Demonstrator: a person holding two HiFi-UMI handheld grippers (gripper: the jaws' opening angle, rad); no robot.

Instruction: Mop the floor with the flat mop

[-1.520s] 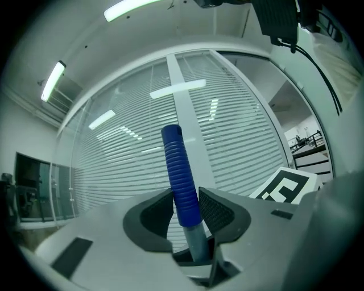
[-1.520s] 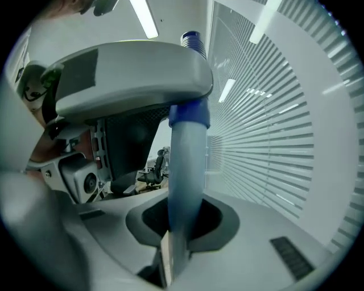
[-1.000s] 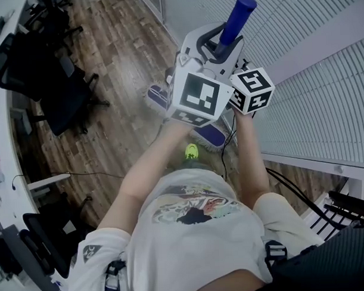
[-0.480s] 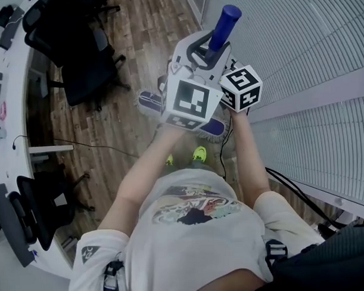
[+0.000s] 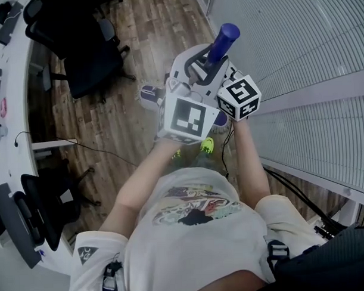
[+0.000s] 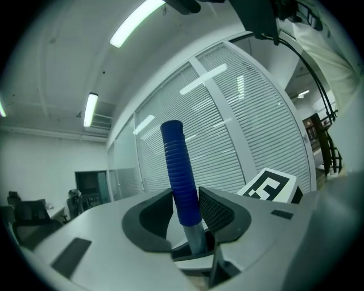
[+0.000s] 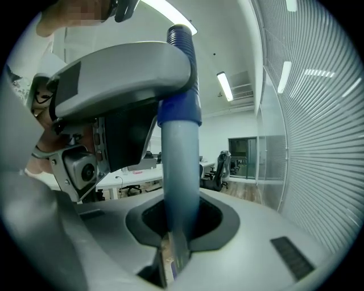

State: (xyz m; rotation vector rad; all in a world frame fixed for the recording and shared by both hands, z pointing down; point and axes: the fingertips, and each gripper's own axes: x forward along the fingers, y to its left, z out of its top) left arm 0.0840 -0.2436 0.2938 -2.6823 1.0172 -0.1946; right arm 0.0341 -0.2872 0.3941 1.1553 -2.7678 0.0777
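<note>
The flat mop's handle ends in a blue ribbed grip [image 5: 225, 38]. My left gripper [image 5: 209, 60] is shut on that grip just below its top. The left gripper view shows the blue grip [image 6: 181, 182] standing upright between the jaws of that gripper [image 6: 185, 207]. My right gripper [image 7: 181, 219] is shut on the grey-blue pole [image 7: 181, 170] lower down, right under the left gripper [image 7: 125, 74]. Its marker cube [image 5: 239, 98] shows beside the left one. The purple mop head [image 5: 149, 94] lies on the wooden floor, mostly hidden behind the grippers.
Black office chairs [image 5: 89, 55] stand at the upper left, another [image 5: 47, 206] at the lower left by a curved white desk [image 5: 8, 118]. A cable [image 5: 92, 148] runs across the floor. A slatted glass wall [image 5: 298, 60] closes the right side. The person's shoes [image 5: 207, 146] are near the mop head.
Both grippers and the handle have come down the picture towards the person, and the mop head has slid over the floor with them. Both grips are unchanged.
</note>
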